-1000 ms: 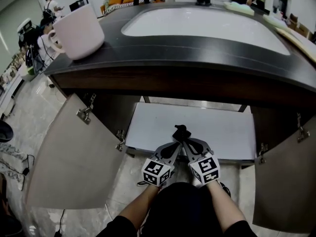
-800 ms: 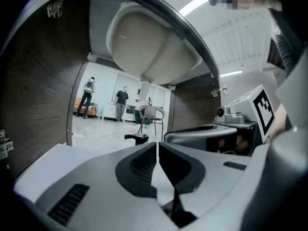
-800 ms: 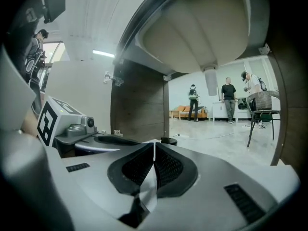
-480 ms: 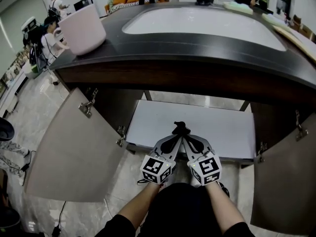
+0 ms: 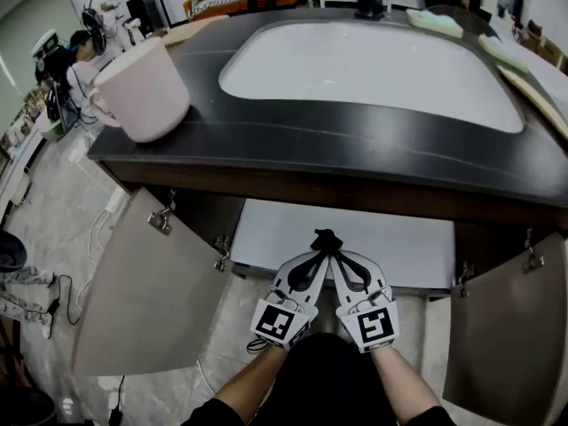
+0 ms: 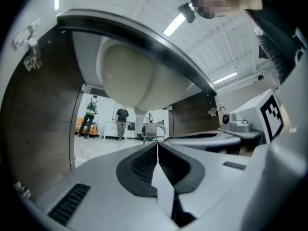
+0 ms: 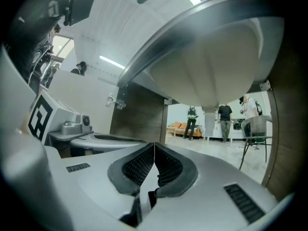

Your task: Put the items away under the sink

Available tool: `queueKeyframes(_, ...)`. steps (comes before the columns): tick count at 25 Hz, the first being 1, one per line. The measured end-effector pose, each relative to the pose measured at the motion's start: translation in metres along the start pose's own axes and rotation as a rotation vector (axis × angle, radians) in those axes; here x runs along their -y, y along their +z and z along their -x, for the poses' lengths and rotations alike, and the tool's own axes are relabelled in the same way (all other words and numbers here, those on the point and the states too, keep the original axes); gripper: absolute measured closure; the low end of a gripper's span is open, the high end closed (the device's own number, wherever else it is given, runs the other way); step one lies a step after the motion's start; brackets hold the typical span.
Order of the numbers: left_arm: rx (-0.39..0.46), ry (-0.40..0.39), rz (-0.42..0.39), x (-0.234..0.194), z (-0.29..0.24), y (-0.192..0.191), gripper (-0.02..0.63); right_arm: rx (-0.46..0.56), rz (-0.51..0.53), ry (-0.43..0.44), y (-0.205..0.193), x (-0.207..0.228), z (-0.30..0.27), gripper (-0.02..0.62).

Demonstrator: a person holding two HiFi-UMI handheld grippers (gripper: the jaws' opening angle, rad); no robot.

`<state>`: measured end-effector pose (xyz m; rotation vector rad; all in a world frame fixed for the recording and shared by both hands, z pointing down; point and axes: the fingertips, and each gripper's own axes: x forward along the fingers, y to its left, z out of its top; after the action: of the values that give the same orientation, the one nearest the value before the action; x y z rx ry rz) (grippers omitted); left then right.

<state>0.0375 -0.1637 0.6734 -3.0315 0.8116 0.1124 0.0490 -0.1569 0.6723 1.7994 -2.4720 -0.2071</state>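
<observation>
The left tool (image 5: pixel 319 242) and right tool (image 5: pixel 335 242) are side by side with their tips close together, in front of the white shelf (image 5: pixel 399 238) of the open cabinet below the sink (image 5: pixel 373 60). Each tool is closed tight and holds nothing. A large pale mug (image 5: pixel 142 87) stands on the dark surface (image 5: pixel 311 145), left of the sink and well apart from both tools.

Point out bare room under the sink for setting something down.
The white shelf between the open doors looks bare. The left tool and right tool, both shut, crowd its front middle. The mug takes the counter's left end.
</observation>
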Motion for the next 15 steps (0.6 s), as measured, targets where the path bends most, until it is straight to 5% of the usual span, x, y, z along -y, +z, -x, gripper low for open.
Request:
queueKeyframes(9, 0.023, 0.039, 0.026, 0.023, 0.023, 0.137, 0.597, 0.04, -0.039, -0.063, 0.14, -0.003, 0.019, 0.565)
queueKeyframes(15, -0.006, 0.066, 0.054, 0.039, 0.034, 0.217, 0.597, -0.029, -0.037, -0.045, 0.217, -0.003, 0.036, 0.565)
